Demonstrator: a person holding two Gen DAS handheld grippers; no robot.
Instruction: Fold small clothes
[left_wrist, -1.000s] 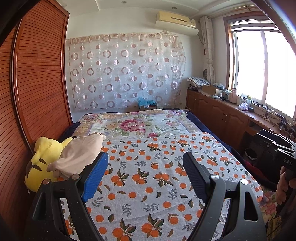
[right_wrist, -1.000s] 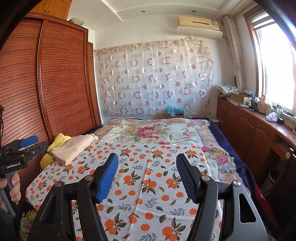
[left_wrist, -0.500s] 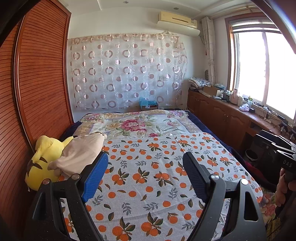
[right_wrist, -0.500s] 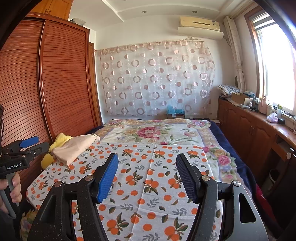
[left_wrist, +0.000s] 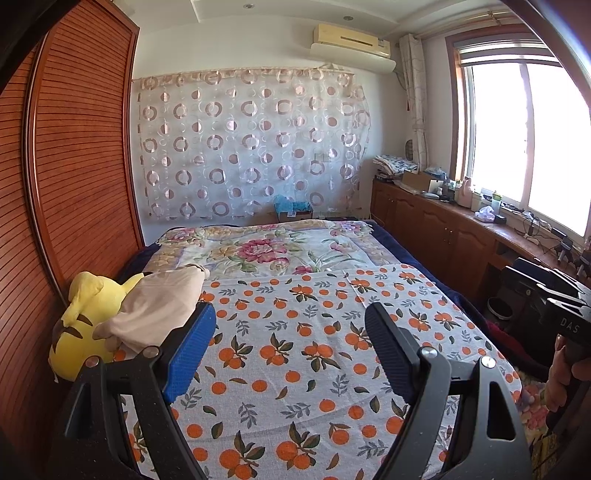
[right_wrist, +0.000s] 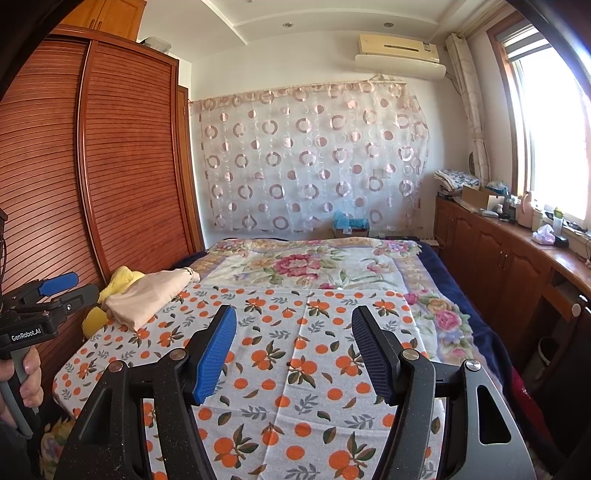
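Note:
A crumpled beige garment (left_wrist: 159, 306) lies at the bed's left edge, resting partly on a yellow plush toy (left_wrist: 81, 332). The right wrist view shows the same garment (right_wrist: 147, 295) and the toy (right_wrist: 122, 277) behind it. My left gripper (left_wrist: 290, 312) hovers open over the orange-print cloth (left_wrist: 314, 369), nothing between its blue pads, the garment just beyond its left finger. My right gripper (right_wrist: 294, 314) is also open and empty above the cloth (right_wrist: 295, 369), well to the right of the garment. The left gripper (right_wrist: 83, 286) shows at the right wrist view's left edge, held by a hand.
A wooden slatted wardrobe (right_wrist: 110, 166) runs close along the bed's left side. A floral quilt (left_wrist: 273, 251) covers the far half of the bed. Low wooden cabinets (right_wrist: 498, 251) with clutter stand under the window on the right. A hand (left_wrist: 565, 373) holds the other gripper at right.

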